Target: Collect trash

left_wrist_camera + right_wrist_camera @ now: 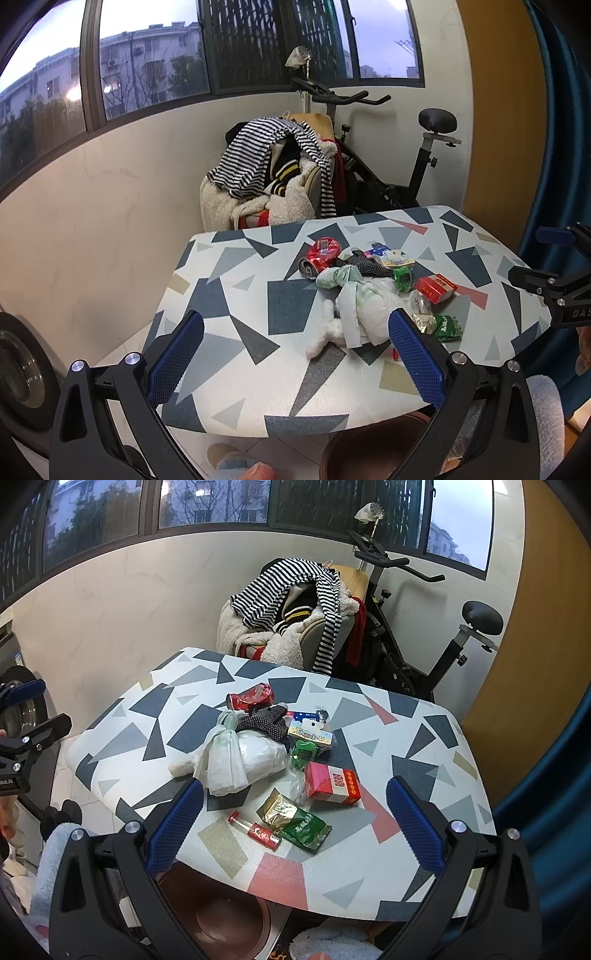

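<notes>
My left gripper (pixel 295 347) and my right gripper (pixel 294 819) both hung with jaws spread wide and empty above the near edge of the table with a geometric patterned cloth (pixel 406 738). The trash lay in one heap near the table's middle: a crushed red soda can (pixel 251 698), a white knotted plastic bag (pixel 240 757), a red cardboard box (pixel 332 782) and a green foil packet (pixel 303 829). A brown round bin (pixel 229 915) stood under the near edge.

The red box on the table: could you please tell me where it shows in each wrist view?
Left wrist view: the red box lies right of centre, at the right edge of the trash pile.
Right wrist view: the red box lies near centre, right of the white plastic bag.
Shared landmark: the crushed red can at the pile's far side.
</notes>
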`<state>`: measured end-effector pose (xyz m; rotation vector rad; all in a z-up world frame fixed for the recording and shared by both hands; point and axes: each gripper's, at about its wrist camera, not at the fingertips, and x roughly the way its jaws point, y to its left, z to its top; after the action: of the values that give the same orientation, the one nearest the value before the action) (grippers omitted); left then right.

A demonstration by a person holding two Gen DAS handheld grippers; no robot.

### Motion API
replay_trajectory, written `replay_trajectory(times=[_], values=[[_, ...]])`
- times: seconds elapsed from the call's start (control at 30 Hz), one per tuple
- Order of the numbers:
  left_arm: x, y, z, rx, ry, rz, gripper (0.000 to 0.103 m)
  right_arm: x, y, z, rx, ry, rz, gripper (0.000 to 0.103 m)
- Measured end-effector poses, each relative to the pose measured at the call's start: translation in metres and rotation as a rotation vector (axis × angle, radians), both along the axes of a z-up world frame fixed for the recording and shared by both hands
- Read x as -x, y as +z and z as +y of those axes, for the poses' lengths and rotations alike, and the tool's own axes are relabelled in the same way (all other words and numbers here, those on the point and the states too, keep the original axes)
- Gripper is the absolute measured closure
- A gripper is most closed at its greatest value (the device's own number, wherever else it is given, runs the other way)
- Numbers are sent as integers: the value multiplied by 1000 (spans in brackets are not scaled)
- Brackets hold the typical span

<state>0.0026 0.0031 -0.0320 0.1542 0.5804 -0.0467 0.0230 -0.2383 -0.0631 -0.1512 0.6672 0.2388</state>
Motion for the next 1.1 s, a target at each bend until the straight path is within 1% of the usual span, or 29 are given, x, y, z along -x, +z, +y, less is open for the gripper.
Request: replay_trajectory(times=[0.13, 0.2, 0.3, 0.37, 0.43, 0.5, 0.6, 0.8, 0.93, 1.0, 1.07, 1.1], values=[[-8, -6, 5, 13, 14, 34, 5, -3, -6, 5, 20, 5, 3, 6], [-9, -8, 9, 27, 8, 33, 5, -3, -6, 8, 31, 7, -1, 6], [-9, -13, 16, 80, -30, 21, 5, -4, -9, 8, 30, 10, 8, 6], [-12, -16, 18, 80, -27, 27, 5, -7, -16, 7, 23, 13, 29, 6], [-16, -22, 19, 69, -23, 43, 5, -11, -26, 5, 14, 5, 48, 6], [-19, -28, 20, 77, -40, 60, 5, -14, -38, 0, -7, -2, 60, 6], [-23, -38, 23, 81, -36, 69, 5, -20, -58, -7, -20, -21, 89, 6], [-33, -53, 27, 79, -20, 62, 5, -28, -99, -10, 21, -15, 172, 6], [-43, -62, 28, 78, -21, 59, 5, -40, -120, -16, 48, -94, 191, 6], [-47, -67, 25, 62, -26, 67, 5, -49, -130, -21, -7, -97, 214, 6], [-53, -73, 22, 51, -35, 91, 5, -56, -137, -24, -36, -101, 212, 6], [-55, -76, 22, 53, -40, 101, 5, -59, -140, -24, -33, -104, 210, 6]])
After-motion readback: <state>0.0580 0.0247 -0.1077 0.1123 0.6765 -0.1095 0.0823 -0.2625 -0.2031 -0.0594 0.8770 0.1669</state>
